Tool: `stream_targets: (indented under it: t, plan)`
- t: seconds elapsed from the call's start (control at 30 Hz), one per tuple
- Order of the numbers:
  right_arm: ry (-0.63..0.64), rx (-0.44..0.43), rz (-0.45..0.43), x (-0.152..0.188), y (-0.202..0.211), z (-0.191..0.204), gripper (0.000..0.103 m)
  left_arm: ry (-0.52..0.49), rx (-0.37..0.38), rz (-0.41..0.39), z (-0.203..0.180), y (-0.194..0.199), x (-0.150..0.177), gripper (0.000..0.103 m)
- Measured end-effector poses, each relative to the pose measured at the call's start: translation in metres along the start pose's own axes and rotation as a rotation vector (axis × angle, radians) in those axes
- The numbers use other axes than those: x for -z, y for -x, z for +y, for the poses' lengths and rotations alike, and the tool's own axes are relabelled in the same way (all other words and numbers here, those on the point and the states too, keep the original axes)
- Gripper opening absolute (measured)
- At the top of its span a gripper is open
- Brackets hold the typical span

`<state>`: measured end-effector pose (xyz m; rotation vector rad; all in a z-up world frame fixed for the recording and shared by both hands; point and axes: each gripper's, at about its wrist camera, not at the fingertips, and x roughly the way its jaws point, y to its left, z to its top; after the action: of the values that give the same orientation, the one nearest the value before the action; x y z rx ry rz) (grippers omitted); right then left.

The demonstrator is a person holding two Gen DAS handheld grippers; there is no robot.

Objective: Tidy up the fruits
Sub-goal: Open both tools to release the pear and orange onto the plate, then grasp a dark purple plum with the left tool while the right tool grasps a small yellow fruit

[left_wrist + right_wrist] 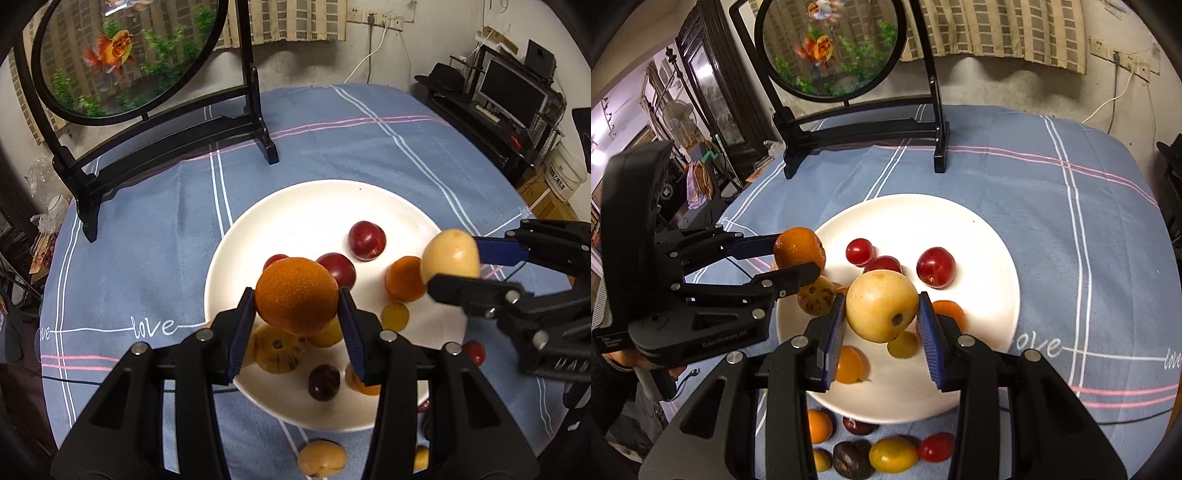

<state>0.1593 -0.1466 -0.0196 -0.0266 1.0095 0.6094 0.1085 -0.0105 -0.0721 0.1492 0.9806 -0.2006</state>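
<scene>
My left gripper (297,301) is shut on an orange (295,295) and holds it above the near left part of the white plate (314,206). It also shows in the right wrist view (803,256) with the orange (798,247). My right gripper (882,314) is shut on a pale yellow fruit (881,304) above the plate (979,229); in the left wrist view this gripper (458,260) holds the fruit (448,256) at the plate's right. Red plums (366,240), small oranges (402,278) and yellow fruits (394,315) lie on the plate.
A round goldfish screen on a black stand (122,55) stands at the back of the blue checked tablecloth (369,147). Several loose fruits (892,454) lie on the cloth in front of the plate. Shelves with a monitor (509,92) are at the right.
</scene>
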Motion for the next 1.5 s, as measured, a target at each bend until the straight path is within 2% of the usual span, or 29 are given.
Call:
stream_targets:
  t: [0.07,0.13,0.2,0.23,0.27,0.3,0.5,0.7,0.83,0.9,1.03,1.07,1.13,1.2,1.43,1.5]
  plan:
    - [0.001,0.013,0.011,-0.002,-0.009,-0.001,0.04,0.003,-0.017,0.014,0.0,-0.008,-0.003,0.047]
    - [-0.016,0.033,0.029,-0.005,-0.018,-0.006,0.04,0.008,-0.028,0.008,0.0,-0.01,-0.004,0.066]
    - [-0.035,0.03,0.021,-0.005,-0.02,-0.011,0.045,0.0,-0.04,-0.022,0.0,-0.007,-0.006,0.069]
    - [-0.041,0.021,0.017,-0.006,-0.019,-0.013,0.052,-0.004,-0.032,-0.024,0.0,-0.007,-0.006,0.068]
    - [-0.054,0.029,0.001,-0.006,-0.017,-0.016,0.068,-0.006,-0.041,-0.024,0.0,-0.007,-0.006,0.069]
    - [-0.058,0.027,-0.022,-0.006,-0.013,-0.018,0.07,-0.002,-0.04,-0.024,0.002,-0.006,-0.006,0.069]
    - [-0.047,0.043,-0.069,0.002,0.016,-0.021,0.07,0.07,-0.032,-0.053,0.02,0.012,-0.003,0.069]
    - [0.045,0.06,-0.071,0.044,0.054,-0.005,0.07,0.121,-0.043,-0.095,0.034,0.046,0.01,0.073]
    - [0.103,0.066,-0.016,0.093,0.062,0.015,0.07,0.099,-0.049,-0.101,0.029,0.064,0.027,0.073]
    - [0.085,0.046,0.028,0.124,0.058,0.023,0.07,0.103,-0.041,-0.093,0.025,0.072,0.04,0.074]
    - [0.068,0.028,0.102,0.161,0.044,0.037,0.07,0.122,-0.03,-0.066,0.021,0.08,0.068,0.079]
    - [0.076,-0.002,0.127,0.168,0.039,0.044,0.067,0.123,-0.026,-0.057,0.02,0.081,0.074,0.079]
    - [0.132,-0.027,0.149,0.176,0.033,0.061,0.061,0.133,-0.026,-0.041,0.021,0.083,0.085,0.079]
    - [0.176,-0.037,0.166,0.177,0.027,0.073,0.049,0.151,-0.031,-0.023,0.024,0.084,0.097,0.079]
    - [0.199,-0.016,0.188,0.163,-0.001,0.081,0.046,0.217,-0.043,0.003,0.039,0.095,0.127,0.08]
    - [0.228,-0.011,0.201,0.162,-0.011,0.083,0.041,0.228,-0.046,0.013,0.04,0.096,0.134,0.08]
